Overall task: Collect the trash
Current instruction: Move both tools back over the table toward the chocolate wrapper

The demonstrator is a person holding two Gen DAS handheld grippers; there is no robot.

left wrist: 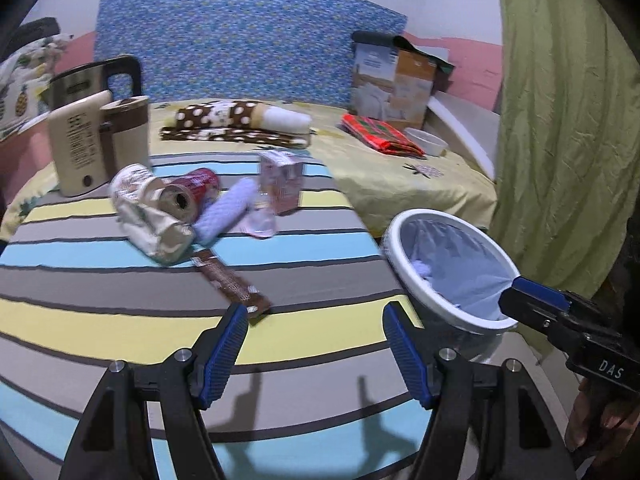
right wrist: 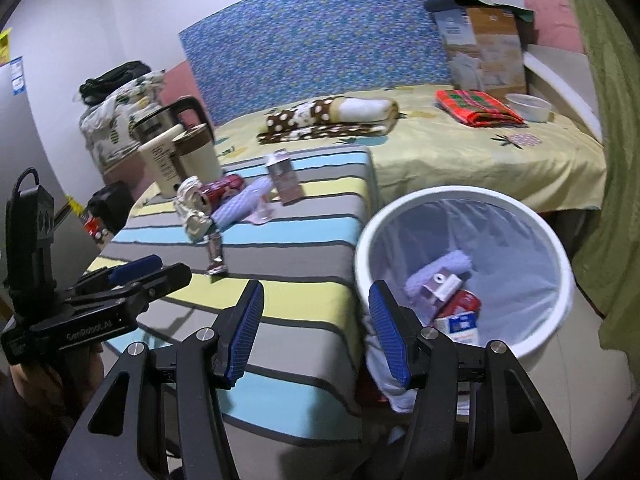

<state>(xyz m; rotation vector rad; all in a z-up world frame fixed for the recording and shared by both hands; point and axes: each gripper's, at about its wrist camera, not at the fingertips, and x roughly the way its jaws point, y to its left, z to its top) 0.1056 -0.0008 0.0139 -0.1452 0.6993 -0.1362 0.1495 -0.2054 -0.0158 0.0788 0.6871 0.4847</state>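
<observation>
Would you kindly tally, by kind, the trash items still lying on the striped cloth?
Crumpled paper cup: 1
Red can: 1
Lilac foam sleeve: 1
Pink carton: 1
Clear plastic scrap: 1
Brown snack wrapper: 1
Total: 6

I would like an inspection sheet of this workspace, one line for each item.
Surface: striped cloth in grey, yellow and blue covers the table.
Job's things: white round bin with pale liner beside the table, some trash already inside; red can, crumpled patterned wrapper, lilac ribbed roll, pink carton and brown bar wrapper lie on the cloth.
Clutter: cream kettle at the table's far left.
Grippers: left gripper open, empty; right gripper open, empty.
Cables: nothing seen.
Surroundings: bed with yellow sheet, green curtain.
</observation>
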